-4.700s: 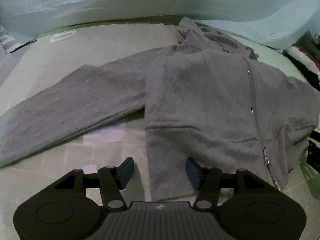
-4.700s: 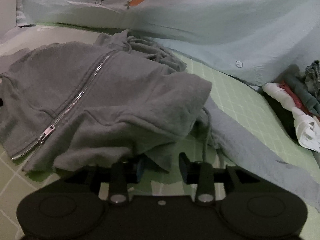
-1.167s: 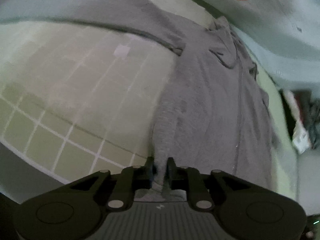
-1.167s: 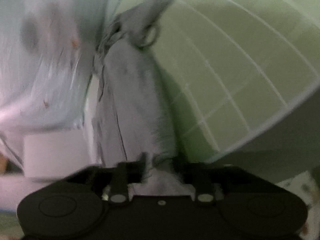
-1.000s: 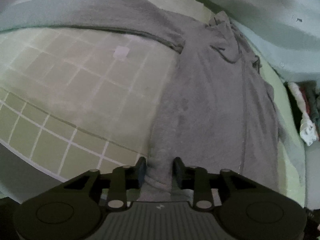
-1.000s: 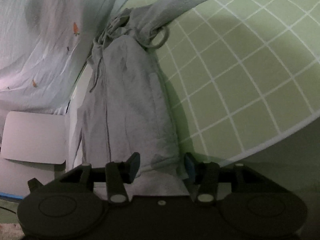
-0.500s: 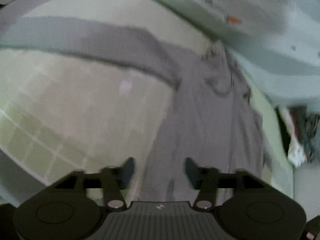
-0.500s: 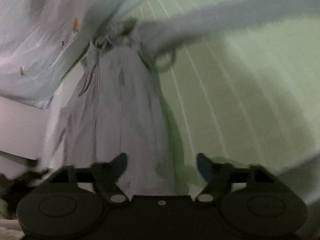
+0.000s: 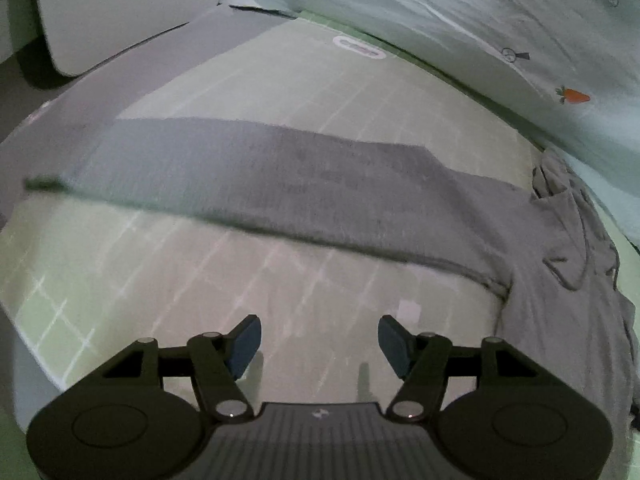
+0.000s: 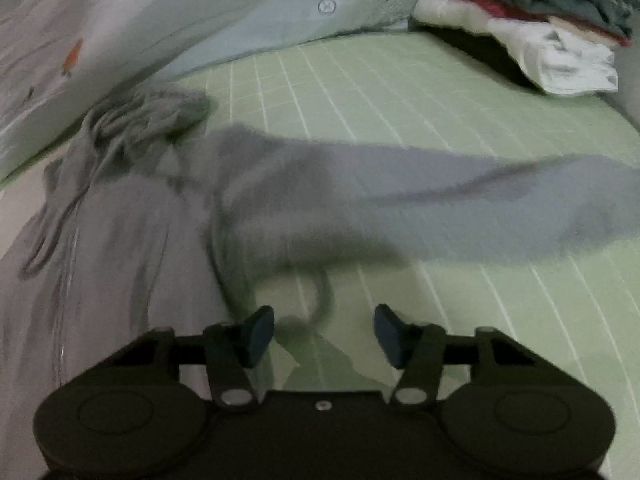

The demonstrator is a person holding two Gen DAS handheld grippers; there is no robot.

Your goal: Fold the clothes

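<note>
A grey zip hoodie [image 9: 560, 280] lies flat on the green gridded mat [image 9: 280, 80]. Its left sleeve [image 9: 280, 176] stretches across the left wrist view. My left gripper [image 9: 320, 340] hovers open over bare mat, short of that sleeve and holding nothing. In the right wrist view the hoodie body [image 10: 100, 260] fills the left side, with the bunched hood [image 10: 148, 116] above it. The right sleeve [image 10: 440, 200] runs off to the right. My right gripper [image 10: 324, 332] is open with its jaws closing on nothing. A drawstring loop [image 10: 324, 292] lies just ahead of its fingertips.
A pale blue duvet [image 10: 200, 8] with carrot prints borders the far side of the mat. A pile of folded clothes [image 10: 540, 20] sits at the far right corner. A white pillow [image 9: 120, 8] lies at the far left.
Both grippers let go of the hoodie's bottom hem and opened. The left one swung left toward the left sleeve, the right one swung right toward the right sleeve.
</note>
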